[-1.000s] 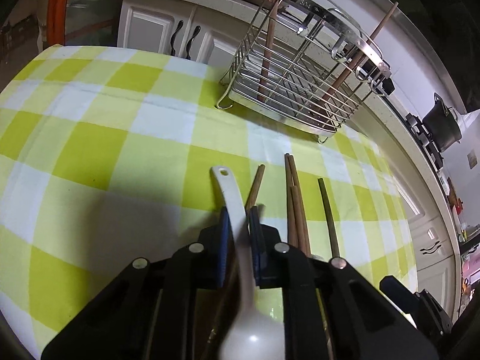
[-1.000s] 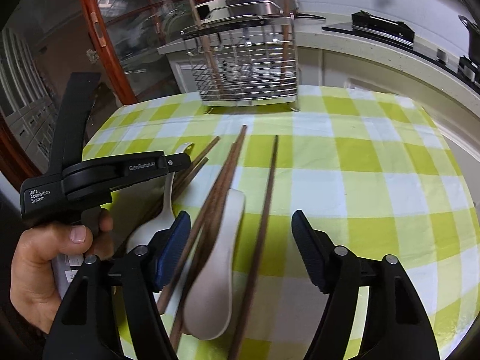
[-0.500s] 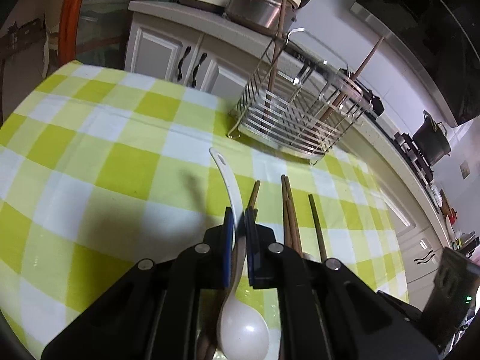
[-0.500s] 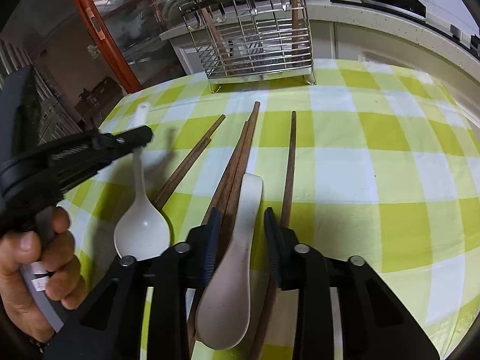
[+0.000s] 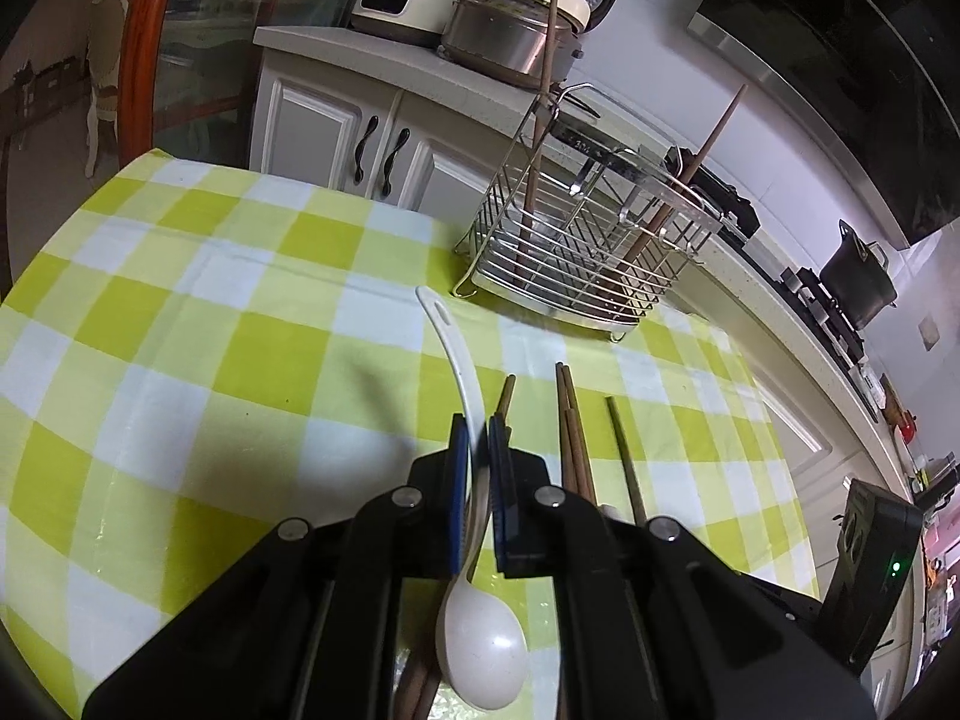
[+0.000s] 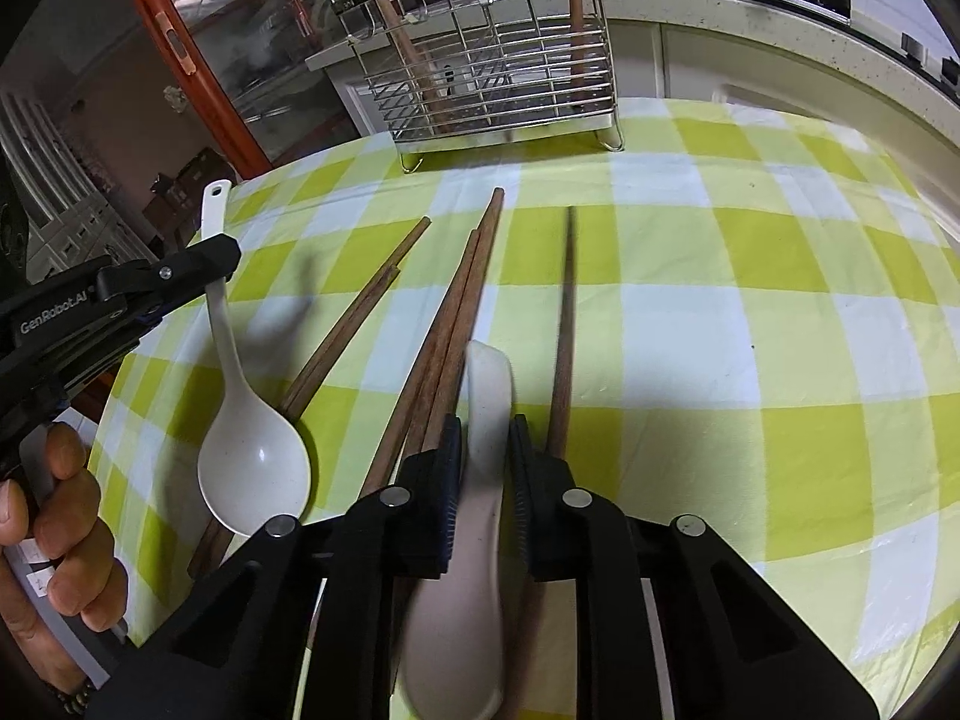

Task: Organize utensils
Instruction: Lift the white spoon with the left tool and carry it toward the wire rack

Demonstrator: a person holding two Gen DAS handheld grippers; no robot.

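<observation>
The right gripper (image 6: 485, 450) is nearest. Its jaws have just been closing, and now they squeeze the handle of a white soup spoon (image 6: 474, 570) that lies on the checked tablecloth (image 6: 750, 312). This spoon is far in front of the wire rack (image 6: 492, 54).

The left gripper (image 5: 478, 450) is closed on the thin handle of a white ladle spoon (image 5: 480, 648). In the right wrist view the bowl of this spoon hangs over the cloth, on the near left side of the rack. A person's hand (image 6: 60, 546) holds that tool.

Brown chopsticks lie on the cloth between the spoons and the rack. A pair (image 6: 354, 324) lies next to the ladle spoon. A second bunch (image 6: 456, 324) touches the soup spoon's left side. One single chopstick (image 6: 564, 324) lies just to its right. All point toward the rack.

The rack stands at the far edge of the cloth. Two wooden sticks (image 5: 540, 138) stand tilted inside it. Behind the rack are a white cabinet (image 5: 336, 126) and cooking pots (image 5: 510, 42).
</observation>
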